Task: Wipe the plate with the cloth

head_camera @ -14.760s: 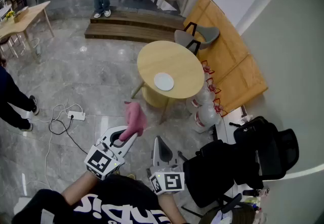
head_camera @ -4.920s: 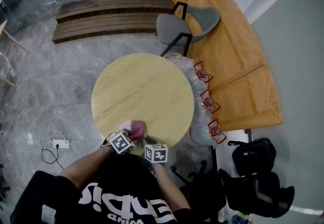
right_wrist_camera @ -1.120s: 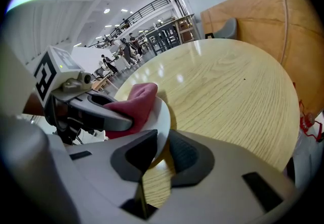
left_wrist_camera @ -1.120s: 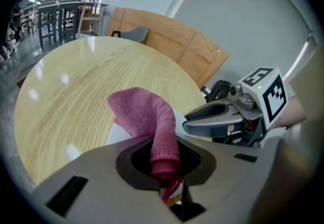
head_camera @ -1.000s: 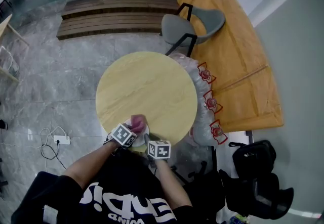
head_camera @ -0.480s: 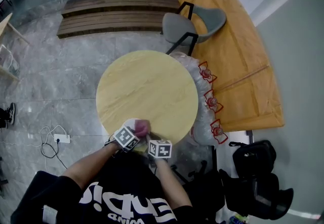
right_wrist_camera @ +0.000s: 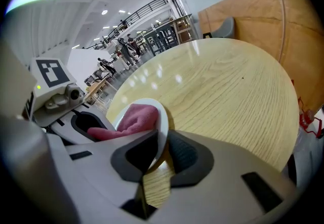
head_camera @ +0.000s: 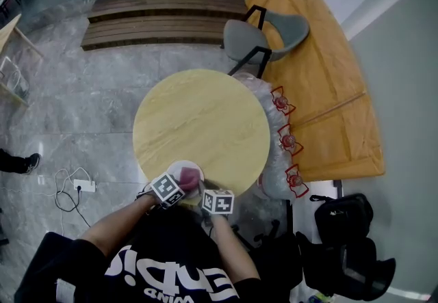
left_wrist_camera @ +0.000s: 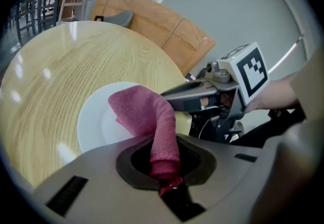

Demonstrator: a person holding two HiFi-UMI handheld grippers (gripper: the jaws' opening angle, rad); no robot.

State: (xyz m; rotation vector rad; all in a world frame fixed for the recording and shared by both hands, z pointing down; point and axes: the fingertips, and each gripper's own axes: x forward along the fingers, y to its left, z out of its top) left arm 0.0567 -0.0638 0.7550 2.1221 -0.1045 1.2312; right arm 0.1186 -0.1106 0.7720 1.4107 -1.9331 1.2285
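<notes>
A white plate (head_camera: pixel 174 173) lies at the near edge of the round wooden table (head_camera: pixel 198 124). My left gripper (head_camera: pixel 182 183) is shut on a pink cloth (head_camera: pixel 191 175), which drapes down onto the plate (left_wrist_camera: pixel 96 122). The left gripper view shows the cloth (left_wrist_camera: pixel 152 117) running from the jaws onto the plate's right half. My right gripper (head_camera: pixel 204 192) is shut on the plate's near right rim (right_wrist_camera: pixel 161 127); its jaws have just been closing slightly with that rim between them. In the right gripper view the cloth (right_wrist_camera: pixel 134 119) lies just behind the rim.
A grey chair (head_camera: pixel 263 35) stands at the table's far side. Clear bags with red handles (head_camera: pixel 277 137) crowd its right edge. Black bags (head_camera: pixel 342 219) sit on the floor to my right, a power strip (head_camera: pixel 85 185) to my left.
The left gripper has drawn the cloth across the plate toward the right gripper, baring more of the plate's left side. The right gripper has stayed on the rim.
</notes>
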